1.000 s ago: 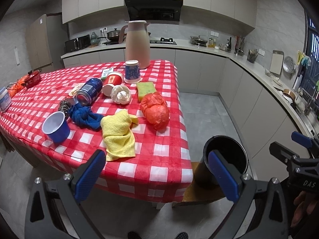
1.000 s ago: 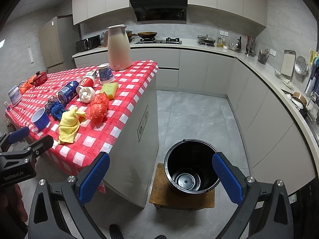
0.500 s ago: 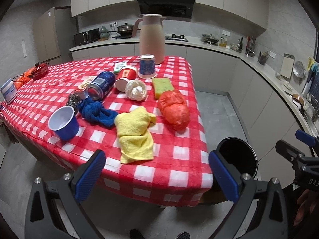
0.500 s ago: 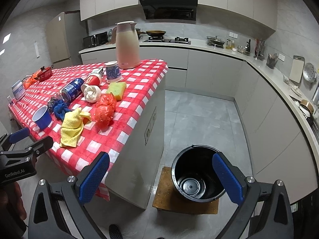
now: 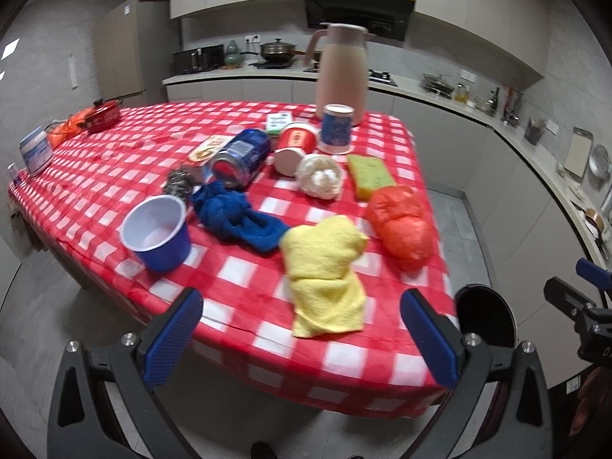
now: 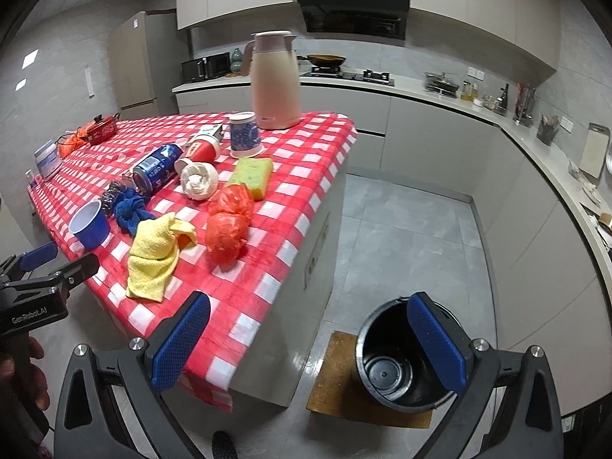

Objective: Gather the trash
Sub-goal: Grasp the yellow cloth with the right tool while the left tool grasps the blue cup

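Red-checked cloth covers the kitchen table (image 5: pixel 386 375), on which the trash is scattered: a red plastic bag (image 5: pixel 401 222), a blue can (image 5: pixel 239 158) on its side, and paper cups, mixed with a yellow cloth (image 5: pixel 325 271). Beside the table's corner, a black bin (image 6: pixel 397 359) is stood on the floor, apparently within easy reach for drop-offs. The left gripper (image 5: pixel 302 334) and right gripper (image 6: pixel 308 342) are both held wide open and empty, seemingly readied for a first pick.
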The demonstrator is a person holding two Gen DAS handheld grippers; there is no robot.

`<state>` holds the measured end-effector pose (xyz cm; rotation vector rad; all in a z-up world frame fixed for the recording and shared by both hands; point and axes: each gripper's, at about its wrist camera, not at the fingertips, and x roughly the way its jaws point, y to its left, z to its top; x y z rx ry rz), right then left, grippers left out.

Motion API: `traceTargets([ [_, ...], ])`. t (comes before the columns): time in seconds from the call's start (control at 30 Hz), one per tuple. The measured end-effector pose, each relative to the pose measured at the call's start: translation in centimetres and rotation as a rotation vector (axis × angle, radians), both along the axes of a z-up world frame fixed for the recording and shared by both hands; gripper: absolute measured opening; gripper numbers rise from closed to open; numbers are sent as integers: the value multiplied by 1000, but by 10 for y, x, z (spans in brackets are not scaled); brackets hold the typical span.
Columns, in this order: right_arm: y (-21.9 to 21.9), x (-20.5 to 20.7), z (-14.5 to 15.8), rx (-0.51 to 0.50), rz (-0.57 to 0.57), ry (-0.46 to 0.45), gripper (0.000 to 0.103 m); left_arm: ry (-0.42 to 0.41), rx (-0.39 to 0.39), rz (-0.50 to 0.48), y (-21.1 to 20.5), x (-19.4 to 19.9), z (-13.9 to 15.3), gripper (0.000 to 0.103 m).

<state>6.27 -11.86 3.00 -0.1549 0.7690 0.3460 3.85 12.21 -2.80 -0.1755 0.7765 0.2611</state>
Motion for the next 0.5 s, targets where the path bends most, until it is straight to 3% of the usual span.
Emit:
traceTargets([
  [0.5,74,23,-15,0,107,29,103,43,-74,86,73,4,-27,103],
])
